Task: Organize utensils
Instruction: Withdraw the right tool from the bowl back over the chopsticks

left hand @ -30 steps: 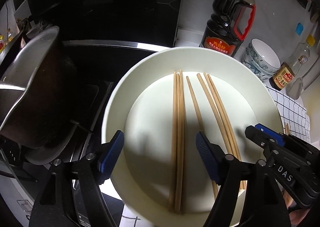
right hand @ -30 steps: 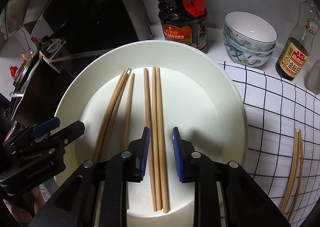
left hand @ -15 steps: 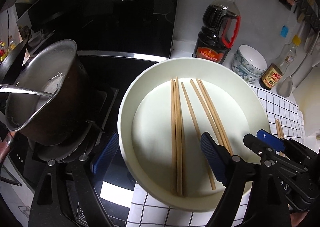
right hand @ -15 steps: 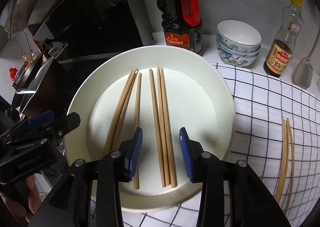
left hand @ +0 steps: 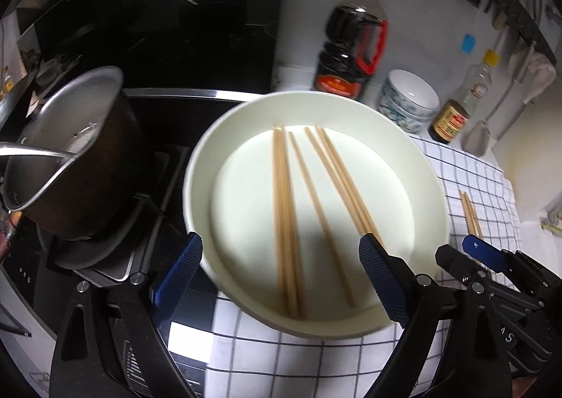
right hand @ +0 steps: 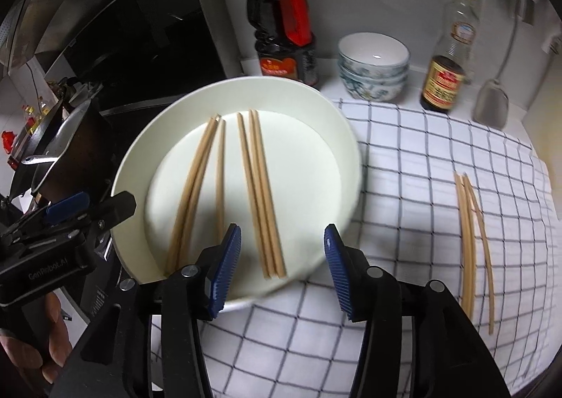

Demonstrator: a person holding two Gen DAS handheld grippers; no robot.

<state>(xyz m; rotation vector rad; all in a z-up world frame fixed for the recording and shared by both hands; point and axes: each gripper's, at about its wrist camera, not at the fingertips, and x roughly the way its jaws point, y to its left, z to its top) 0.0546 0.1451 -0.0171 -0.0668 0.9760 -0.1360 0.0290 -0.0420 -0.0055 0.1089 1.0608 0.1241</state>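
A white plate (left hand: 393,187) holds several wooden chopsticks: a tight bundle (left hand: 285,222), a single stick (left hand: 318,219) and a pair (left hand: 346,183). My left gripper (left hand: 277,243) hovers over the plate's near left rim. Its jaws are opening wide and the pads touch nothing. In the right wrist view, my right gripper (right hand: 281,231) hangs above the plate's near edge (right hand: 316,257), over the bundle of three (right hand: 261,194). Its jaws are also opening, clear of the sticks. More chopsticks (right hand: 470,243) lie on the checked cloth (right hand: 404,159) to the right.
A metal pot (left hand: 70,159) stands on the black stove left of the plate. Behind the plate by the wall stand a dark soy sauce bottle (right hand: 281,36), stacked bowls (right hand: 372,64) and a smaller sauce bottle (right hand: 449,60). A grey spatula (right hand: 491,103) hangs beside them.
Both grippers have drawn back and up from the plate while their jaws widened. The right pads, close around the three-stick bundle a second ago, now stand apart. The chopsticks stay on the plate.
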